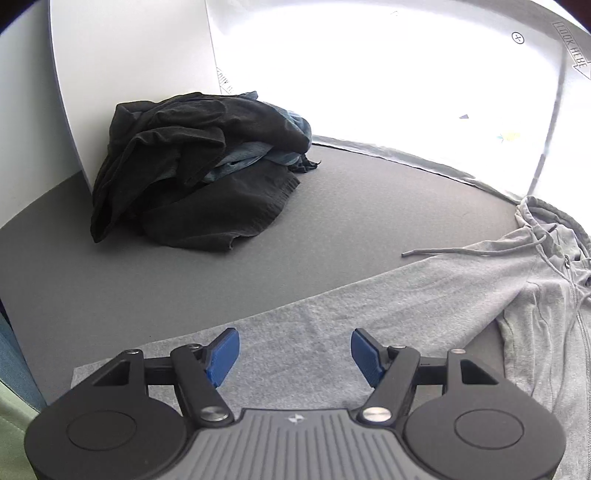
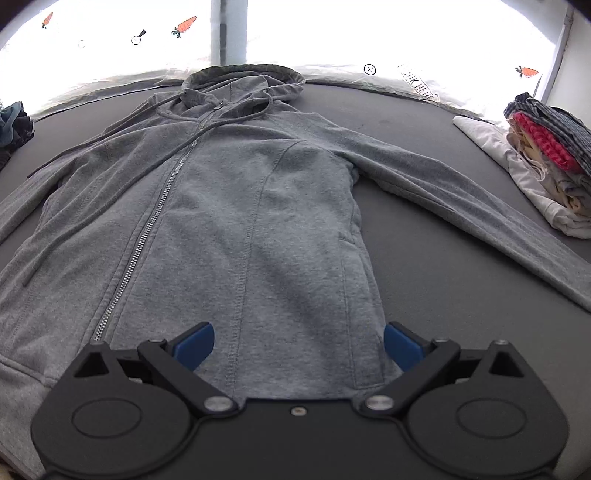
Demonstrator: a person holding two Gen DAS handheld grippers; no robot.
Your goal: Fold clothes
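A grey zip-up hoodie (image 2: 229, 206) lies flat and face up on the dark grey table, hood at the far edge and both sleeves spread out. My right gripper (image 2: 298, 343) hovers open over the hoodie's bottom hem, right of the zipper (image 2: 155, 221). In the left wrist view, the hoodie's left sleeve (image 1: 369, 306) stretches across the mat, and my left gripper (image 1: 295, 354) stands open just above the sleeve's cuff end. Nothing is between either pair of blue fingertips.
A heap of dark and blue unfolded clothes (image 1: 192, 166) sits at the far left against a white panel (image 1: 129, 55). A stack of folded clothes (image 2: 546, 162) lies at the right edge. Bright white backdrop (image 2: 332, 33) runs along the table's far side.
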